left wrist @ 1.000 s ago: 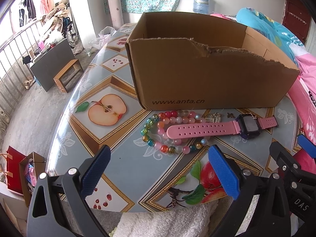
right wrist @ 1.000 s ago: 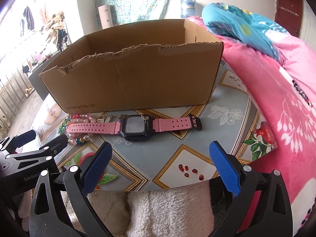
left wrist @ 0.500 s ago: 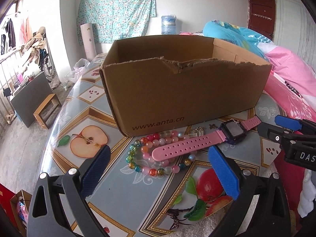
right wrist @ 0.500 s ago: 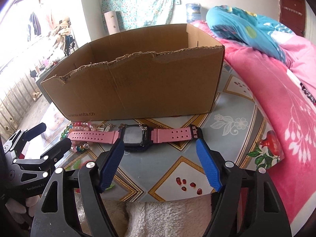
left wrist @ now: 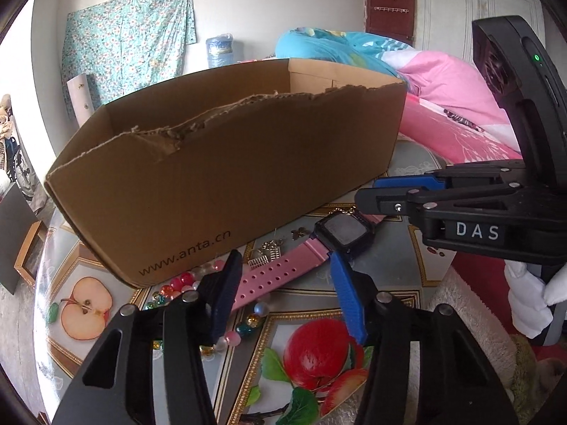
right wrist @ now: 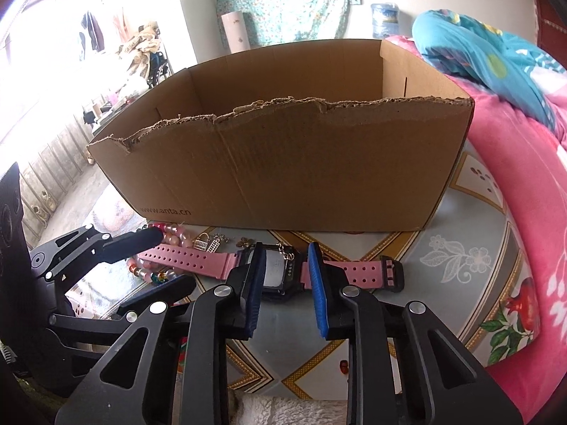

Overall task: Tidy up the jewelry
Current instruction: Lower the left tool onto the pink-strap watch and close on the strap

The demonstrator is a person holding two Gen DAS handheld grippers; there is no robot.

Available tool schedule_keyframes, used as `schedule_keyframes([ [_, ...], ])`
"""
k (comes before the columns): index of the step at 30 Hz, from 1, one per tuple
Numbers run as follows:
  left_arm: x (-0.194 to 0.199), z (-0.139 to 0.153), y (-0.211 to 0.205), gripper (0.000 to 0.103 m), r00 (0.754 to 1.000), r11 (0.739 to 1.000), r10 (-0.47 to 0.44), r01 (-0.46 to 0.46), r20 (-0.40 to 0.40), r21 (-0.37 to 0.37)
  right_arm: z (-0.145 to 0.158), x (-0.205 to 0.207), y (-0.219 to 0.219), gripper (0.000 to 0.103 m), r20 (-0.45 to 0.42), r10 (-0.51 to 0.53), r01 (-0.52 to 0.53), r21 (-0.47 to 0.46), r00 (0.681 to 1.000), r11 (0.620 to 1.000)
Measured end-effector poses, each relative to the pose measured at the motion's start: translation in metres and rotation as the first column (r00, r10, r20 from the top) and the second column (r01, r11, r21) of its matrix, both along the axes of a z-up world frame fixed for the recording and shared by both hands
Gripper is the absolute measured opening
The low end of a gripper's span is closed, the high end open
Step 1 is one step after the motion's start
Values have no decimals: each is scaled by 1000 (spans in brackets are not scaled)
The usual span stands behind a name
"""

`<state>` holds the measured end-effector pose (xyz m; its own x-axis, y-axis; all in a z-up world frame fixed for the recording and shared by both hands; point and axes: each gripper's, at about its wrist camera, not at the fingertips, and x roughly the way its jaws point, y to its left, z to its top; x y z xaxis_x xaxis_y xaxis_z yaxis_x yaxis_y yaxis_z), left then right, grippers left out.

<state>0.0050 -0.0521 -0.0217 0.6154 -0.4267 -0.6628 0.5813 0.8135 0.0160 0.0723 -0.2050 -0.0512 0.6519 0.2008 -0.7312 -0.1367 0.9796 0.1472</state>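
A pink-strapped watch with a black face [left wrist: 342,235] [right wrist: 280,269] lies on the table in front of an open cardboard box [left wrist: 230,177] [right wrist: 301,163]. A bracelet of coloured beads [left wrist: 177,283] [right wrist: 170,232] and small metal charms [left wrist: 264,253] [right wrist: 207,242] lie under and beside its strap. My left gripper [left wrist: 283,283] [right wrist: 175,258] is closing with the strap's long end between its pads, which stand well apart from it. My right gripper [right wrist: 285,269] [left wrist: 368,191] is closing over the watch face. I cannot see its pads pressing on the watch.
The fruit-printed table [left wrist: 407,258] [right wrist: 443,265] is round, with pink bedding [left wrist: 453,120] [right wrist: 514,212] against its right side. A white fluffy cloth [left wrist: 460,318] [right wrist: 294,411] lies at the near edge. A white-gloved hand [left wrist: 528,297] holds the right gripper.
Both grippers have come in closer to the watch and their jaws have narrowed. The left one has rolled and swung right. The right one now stands over the watch face.
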Motion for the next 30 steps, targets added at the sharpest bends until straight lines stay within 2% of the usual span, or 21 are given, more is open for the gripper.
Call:
schedule_keyframes([
  [4,5,-8,-10,30,999,999,-39,39,-27,18,-5,9,5,15,-22,40,-41,-28,999,999],
  [6,7,-13,-13,19,997,998,-56,58,-50,39,-9,14,7,14,-41,60,-61,-42,997,997],
  [8,11,-16,-18,14,997,996,-56,60,-56,65,-13,17,9,11,-58,71,-74,-63,996,995],
  [12,15,-18,-22,10,996,995,-62,67,-70,76,-12,22,10,8,-57,86,-91,-90,995,992],
  [16,14,-21,-23,10,995,993,-70,76,-70,88,-13,27,1,3,-57,24,-31,-124,998,992],
  [20,14,-22,-25,10,995,993,-71,77,-74,86,-15,30,-15,2,-70,-43,36,-103,997,994],
  [24,14,-23,-26,10,995,993,-71,77,-71,90,-10,24,-22,3,-63,-37,33,-69,997,997],
  [27,14,-23,-27,10,995,993,-69,75,-71,90,-8,21,-24,8,-90,12,-12,-4,996,1000],
  [30,14,-22,-25,10,995,994,-66,73,-73,88,-7,18,-17,21,-95,44,-39,50,994,998],
])
